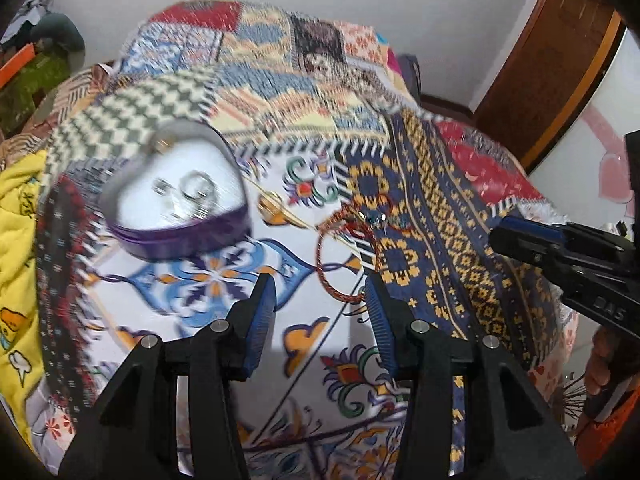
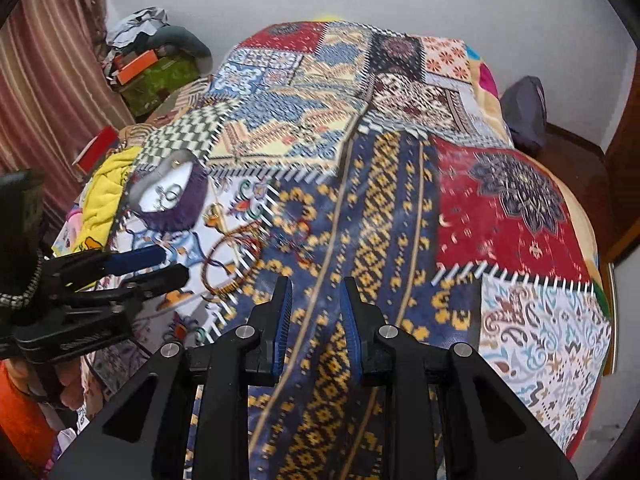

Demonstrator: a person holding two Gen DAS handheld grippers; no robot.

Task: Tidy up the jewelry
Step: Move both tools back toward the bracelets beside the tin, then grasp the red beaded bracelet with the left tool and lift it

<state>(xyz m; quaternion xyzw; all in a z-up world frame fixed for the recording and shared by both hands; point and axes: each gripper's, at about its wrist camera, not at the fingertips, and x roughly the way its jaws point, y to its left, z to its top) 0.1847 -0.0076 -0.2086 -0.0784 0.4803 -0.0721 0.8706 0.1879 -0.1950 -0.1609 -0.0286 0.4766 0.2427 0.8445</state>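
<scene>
One purple box (image 1: 180, 236), one braided bracelet (image 1: 340, 268), one gold piece (image 1: 274, 210).

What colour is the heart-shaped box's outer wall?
Purple; the box has a white lining. Clearest in the left wrist view.

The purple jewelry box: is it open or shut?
Open. The purple jewelry box has no lid on; its white inside and silver pieces show.

Patchwork bedspread (image 2: 400, 208): navy with yellow geometric motifs, red with dark medallion, green-cream checks, white with blue-orange florals. Heart-shaped box (image 1: 176, 204): purple wall, white inside. Bracelet (image 1: 340, 264): red-brown braid. Gripper pads (image 1: 260, 312): blue, on black fingers. Blanket (image 1: 16, 248): yellow, cartoon print.
</scene>
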